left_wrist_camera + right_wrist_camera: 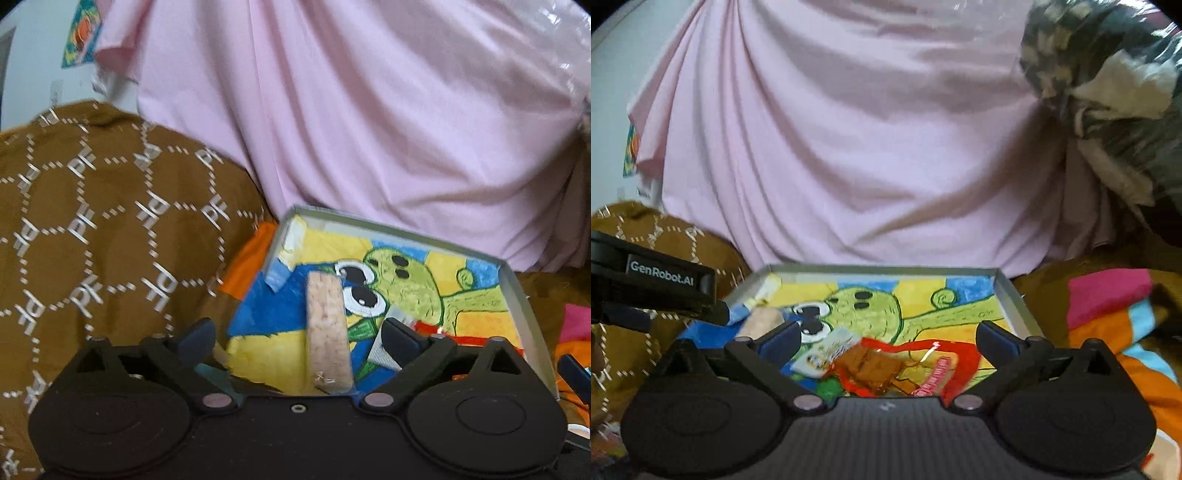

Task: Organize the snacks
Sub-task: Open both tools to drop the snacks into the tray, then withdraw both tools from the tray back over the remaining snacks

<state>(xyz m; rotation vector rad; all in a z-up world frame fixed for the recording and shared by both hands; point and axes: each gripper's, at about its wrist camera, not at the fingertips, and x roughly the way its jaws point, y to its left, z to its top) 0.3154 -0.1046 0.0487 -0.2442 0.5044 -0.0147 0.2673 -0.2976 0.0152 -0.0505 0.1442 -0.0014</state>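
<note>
Placing step, by the look of it, at the release: both grippers spread wide with nothing pinched. Left gripper [299, 332] released, jaws apart either side of a pale wafer bar [327, 328] in clear wrap, lying on the floor of the shallow tin tray [511, 280], toward its left half, not touching the fingers. Right gripper [886, 339] likewise released, above a red-wrapped brown snack [875, 365] resting near the tray's front edge, just beside a small white-and-blue packet [827, 350]; a pink-lettered wrapper [932, 376] to its right, perhaps part of the same pack, hard to tell. Counted: one tray, one wafer bar, one red-wrapped snack, one white packet, two grippers; tray lined with a painted green cartoon figure [882, 306]. Behind, a pink cloth [369, 110] and a brown patterned cushion [92, 221]. Next move, as a judgement: backing both grippers clear without dragging the wrappers, then looking for any snack still outside the tray; none visible here.
</note>
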